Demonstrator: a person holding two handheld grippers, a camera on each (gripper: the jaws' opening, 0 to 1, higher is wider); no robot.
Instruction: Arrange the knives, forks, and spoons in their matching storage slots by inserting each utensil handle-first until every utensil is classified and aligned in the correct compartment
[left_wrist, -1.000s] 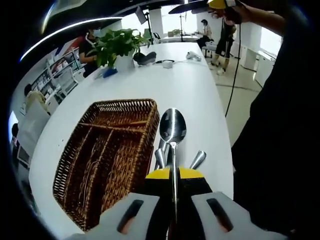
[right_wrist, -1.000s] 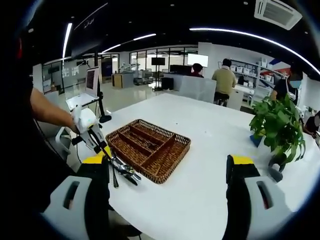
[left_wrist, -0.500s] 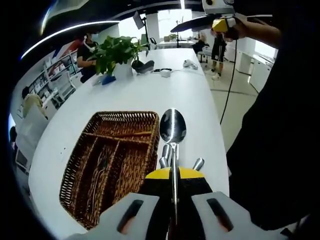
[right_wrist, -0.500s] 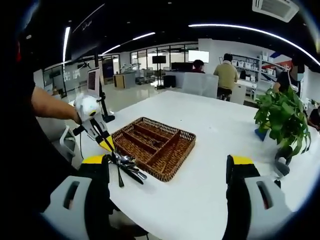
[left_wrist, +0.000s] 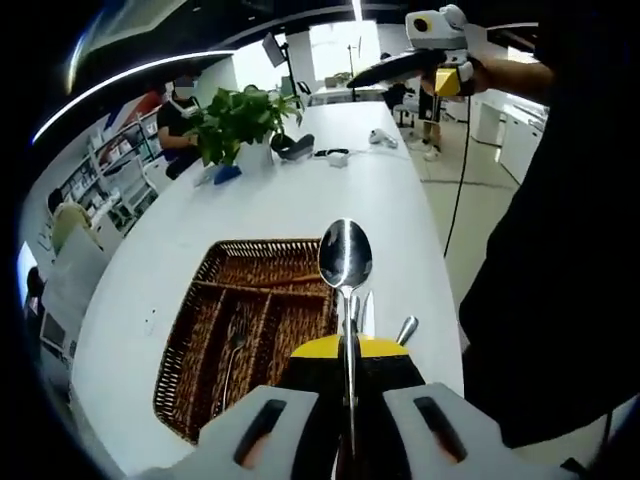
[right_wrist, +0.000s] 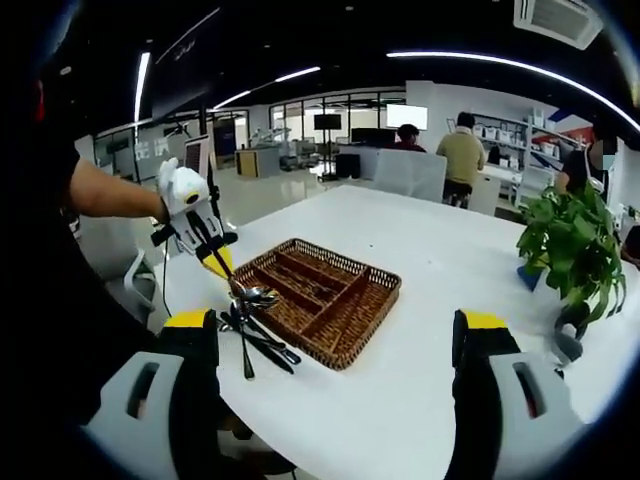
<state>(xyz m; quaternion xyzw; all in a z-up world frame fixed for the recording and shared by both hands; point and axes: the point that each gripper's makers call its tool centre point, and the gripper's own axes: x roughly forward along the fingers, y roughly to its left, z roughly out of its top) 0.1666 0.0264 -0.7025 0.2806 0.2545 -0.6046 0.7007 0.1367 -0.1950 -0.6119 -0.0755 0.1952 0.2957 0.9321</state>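
A spoon (left_wrist: 345, 255), clamped in the left gripper (left_wrist: 347, 400), has been carried nearer the basket (left_wrist: 260, 330); right gripper (right_wrist: 335, 400) jaws are held wide, empty.

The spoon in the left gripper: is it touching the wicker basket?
Apart. In the right gripper view the left gripper holds the spoon lifted, above the wicker basket rim.

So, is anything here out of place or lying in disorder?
Yes. Several utensils lie in a loose, crossed heap on the table beside the wicker tray, not in its slots. The left gripper holds a spoon over the tray's edge. The right gripper is open.
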